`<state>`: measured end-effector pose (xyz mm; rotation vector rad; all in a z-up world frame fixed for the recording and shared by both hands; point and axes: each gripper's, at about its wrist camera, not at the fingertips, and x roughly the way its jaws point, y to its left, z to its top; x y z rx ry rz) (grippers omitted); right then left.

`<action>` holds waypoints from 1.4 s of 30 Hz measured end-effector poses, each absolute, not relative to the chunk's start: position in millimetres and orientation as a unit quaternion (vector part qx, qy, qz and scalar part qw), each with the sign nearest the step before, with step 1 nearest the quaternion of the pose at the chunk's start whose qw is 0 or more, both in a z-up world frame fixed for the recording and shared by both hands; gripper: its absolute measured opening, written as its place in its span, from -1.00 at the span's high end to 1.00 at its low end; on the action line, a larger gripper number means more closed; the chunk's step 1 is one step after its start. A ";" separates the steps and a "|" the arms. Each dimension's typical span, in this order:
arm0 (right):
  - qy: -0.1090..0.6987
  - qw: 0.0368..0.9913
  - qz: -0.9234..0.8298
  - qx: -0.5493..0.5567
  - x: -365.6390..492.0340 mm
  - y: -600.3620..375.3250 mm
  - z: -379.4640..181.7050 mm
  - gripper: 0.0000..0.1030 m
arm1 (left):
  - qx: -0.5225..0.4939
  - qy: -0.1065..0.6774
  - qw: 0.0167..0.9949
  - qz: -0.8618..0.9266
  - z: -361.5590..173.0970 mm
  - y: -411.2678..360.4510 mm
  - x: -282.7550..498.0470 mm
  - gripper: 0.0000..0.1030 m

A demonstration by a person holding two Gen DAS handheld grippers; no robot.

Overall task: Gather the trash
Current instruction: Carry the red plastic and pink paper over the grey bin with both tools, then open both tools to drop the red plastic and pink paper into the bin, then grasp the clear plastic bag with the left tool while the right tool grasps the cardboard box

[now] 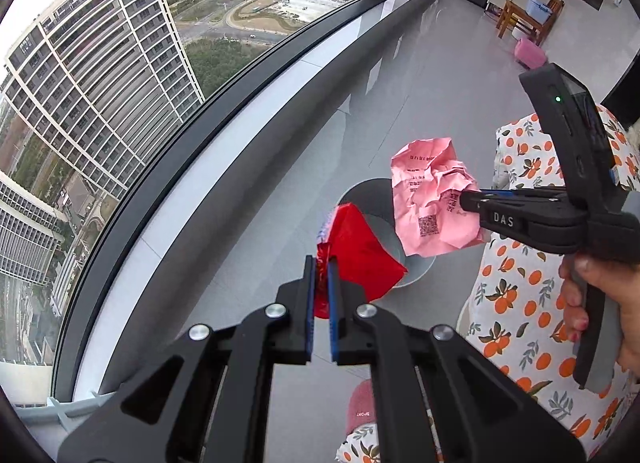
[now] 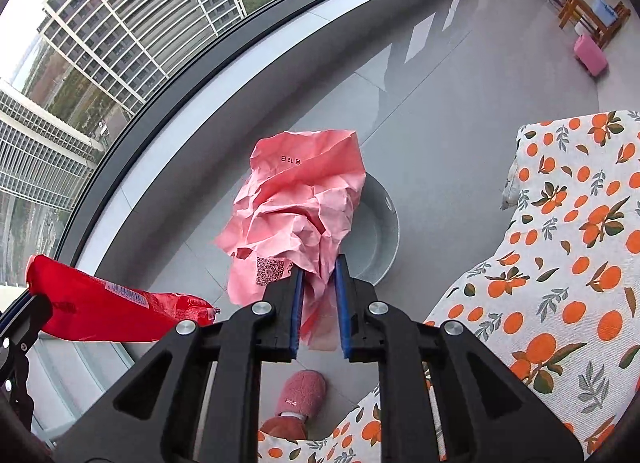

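Pink crumpled paper (image 2: pixel 296 203) hangs from the right gripper (image 2: pixel 319 263), directly above a round grey bin (image 2: pixel 384 231) on the floor (image 2: pixel 460 111) by a tall window (image 1: pixel 100 103). Its blue fingers (image 2: pixel 298 303) stand slightly apart with the paper's lower fold between them; whether they press on it or have let go cannot be told. The left gripper (image 1: pixel 321 263) is clenched tight on a red foil wrapper (image 1: pixel 360 251), held over the bin's near rim. To drop both cleanly, each piece probably ought to be centred over the opening and lowered close before the fingers spread, since light paper may drift sideways. A person's orange-print clothing (image 2: pixel 560 243) and a pink slipper (image 2: pixel 300 391) sit beside the bin.
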<state>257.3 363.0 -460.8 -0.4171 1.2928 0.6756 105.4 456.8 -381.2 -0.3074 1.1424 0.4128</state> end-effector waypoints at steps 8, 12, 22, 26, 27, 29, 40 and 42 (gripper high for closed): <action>0.584 0.729 0.303 -0.187 265.2 372.1 -473.1 0.22 | -0.133 0.547 0.809 0.170 -443.8 464.8 159.7 0.88; 0.584 0.731 0.303 -0.180 271.0 370.0 -468.7 0.21 | -0.130 0.551 0.808 0.161 -463.0 462.1 173.1 0.88; 0.586 0.739 0.295 -0.154 278.3 363.4 -443.6 0.21 | -0.144 0.559 0.807 0.124 -477.2 451.5 201.0 0.76; 0.584 0.742 0.294 -0.151 282.5 355.2 -438.1 0.21 | -0.142 0.558 0.810 0.116 -473.2 443.5 205.6 0.23; 0.583 0.743 0.293 -0.150 282.7 353.2 -435.1 0.21 | -0.139 0.554 0.813 0.116 -469.5 441.0 205.7 -0.02; 0.580 0.746 0.292 -0.148 284.1 347.5 -429.1 0.21 | -0.130 0.547 0.819 0.117 -461.7 433.7 206.8 -0.18; 0.565 0.770 0.277 -0.109 261.9 281.0 -342.0 0.21 | -0.080 0.545 0.826 0.120 -358.5 385.0 175.5 -0.18; 0.559 0.776 0.274 -0.099 248.8 258.8 -315.3 0.12 | -0.074 0.542 0.829 0.117 -331.5 367.9 164.0 -0.18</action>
